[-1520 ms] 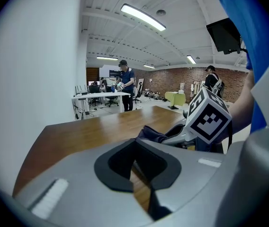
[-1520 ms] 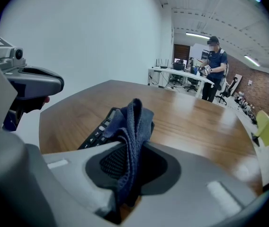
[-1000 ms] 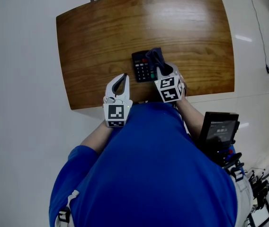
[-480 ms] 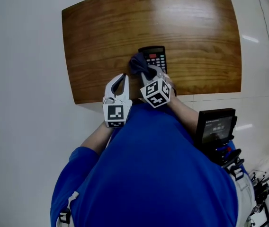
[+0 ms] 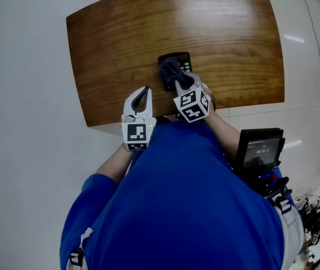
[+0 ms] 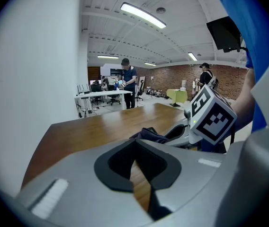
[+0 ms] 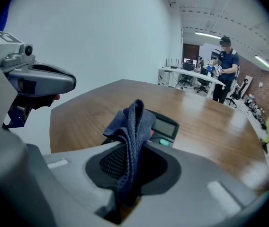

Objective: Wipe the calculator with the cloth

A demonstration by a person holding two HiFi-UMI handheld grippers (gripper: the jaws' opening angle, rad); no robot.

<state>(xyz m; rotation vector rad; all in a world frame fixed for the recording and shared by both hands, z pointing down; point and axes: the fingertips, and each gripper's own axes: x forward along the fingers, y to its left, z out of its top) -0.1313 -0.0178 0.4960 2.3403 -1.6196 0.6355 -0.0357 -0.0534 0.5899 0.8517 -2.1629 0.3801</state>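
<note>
1. The right gripper (image 5: 178, 84) has its jaws pressed together on a bunched dark blue cloth (image 5: 170, 71), which stands up out of them as a fold.
2. The calculator (image 5: 184, 62) lies flat on the table (image 5: 109, 49), about midway along the near edge and a little in from it. Its long axis runs from the near edge toward the far edge, with the display at the far end.
3. It lies straight ahead of the right gripper. The cloth overlaps its near and left part; the display and the keys along its right side are uncovered.
4. Any wiping stroke probably has to run along that axis, toward the far edge.
5. The left gripper (image 5: 143, 93) hovers over the near edge just to the left, jaws closed on nothing. It is apart from the calculator, so the right is the nearer one.
</note>
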